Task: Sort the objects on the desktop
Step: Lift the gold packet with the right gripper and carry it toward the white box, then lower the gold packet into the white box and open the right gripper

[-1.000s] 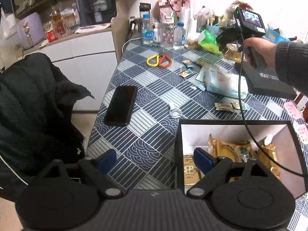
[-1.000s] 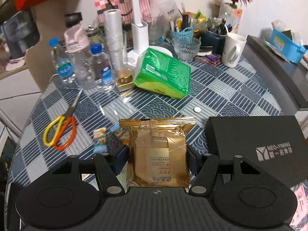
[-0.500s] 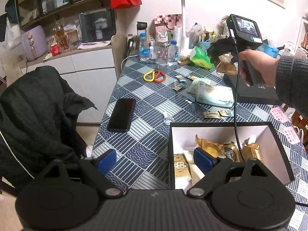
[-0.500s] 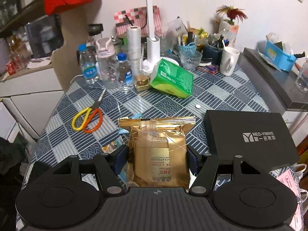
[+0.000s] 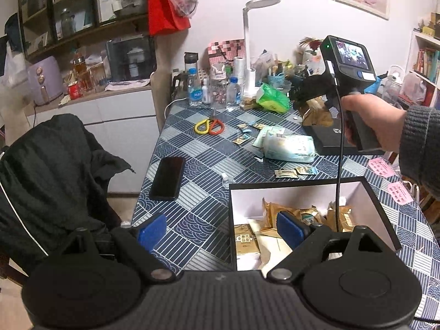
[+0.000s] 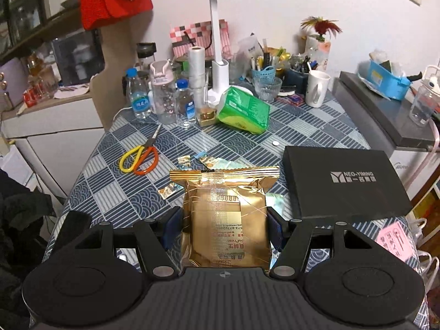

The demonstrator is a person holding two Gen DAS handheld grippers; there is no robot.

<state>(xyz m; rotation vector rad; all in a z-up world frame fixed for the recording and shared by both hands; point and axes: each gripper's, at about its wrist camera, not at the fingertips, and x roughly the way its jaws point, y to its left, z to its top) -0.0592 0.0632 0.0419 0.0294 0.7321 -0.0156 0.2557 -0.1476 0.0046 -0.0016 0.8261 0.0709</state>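
From the left wrist view, the left tongs are spread wide with nothing between their blue pads, raised over the near edge of a bench covered in a blue patterned cloth. Just beyond the right pad sits an open black box with white inner walls, already holding several gold packets. A black phone lies on the bench to the left of the box, and yellow and orange scissors lie farther back. On the right, a hand holds the right tongs up above the bench, well beyond the box, with a gold packet in them. From the right wrist view, the right tongs are closed against both sides of a gold snack packet, held upright above the bench. A flat black lid lies on the bench to the right, a green tissue pack lies farther back, and the scissors lie to the left.
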